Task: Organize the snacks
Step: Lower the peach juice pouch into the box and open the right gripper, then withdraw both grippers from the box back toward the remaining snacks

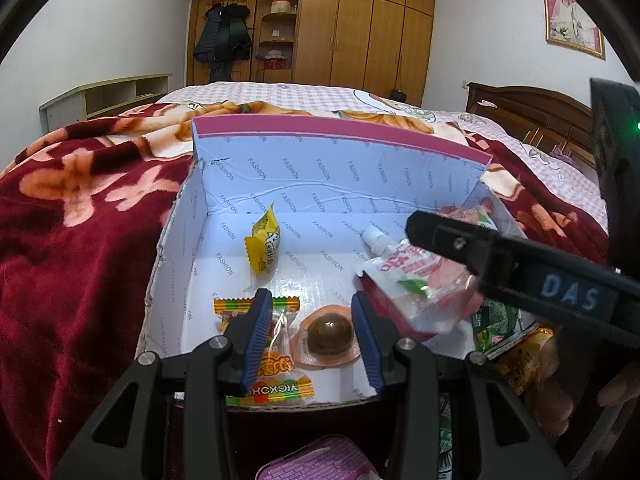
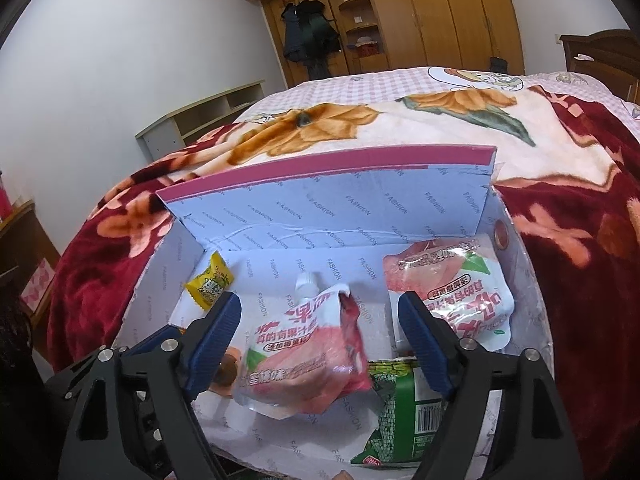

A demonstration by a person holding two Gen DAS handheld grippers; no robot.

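A red floral blanket (image 1: 80,216) is lying across the left and lower part of the left wrist frame, spreading over a bed with a pink checked sheet (image 1: 280,92) showing at centre. A wooden wardrobe (image 1: 360,28) is filling the upper middle, with dark coats (image 1: 224,36) hanging at its left end. A low pale shelf unit (image 1: 108,94) is standing at the left against the white wall. A framed picture (image 1: 572,20) is hanging at upper right, above a dark wooden headboard (image 1: 532,112).
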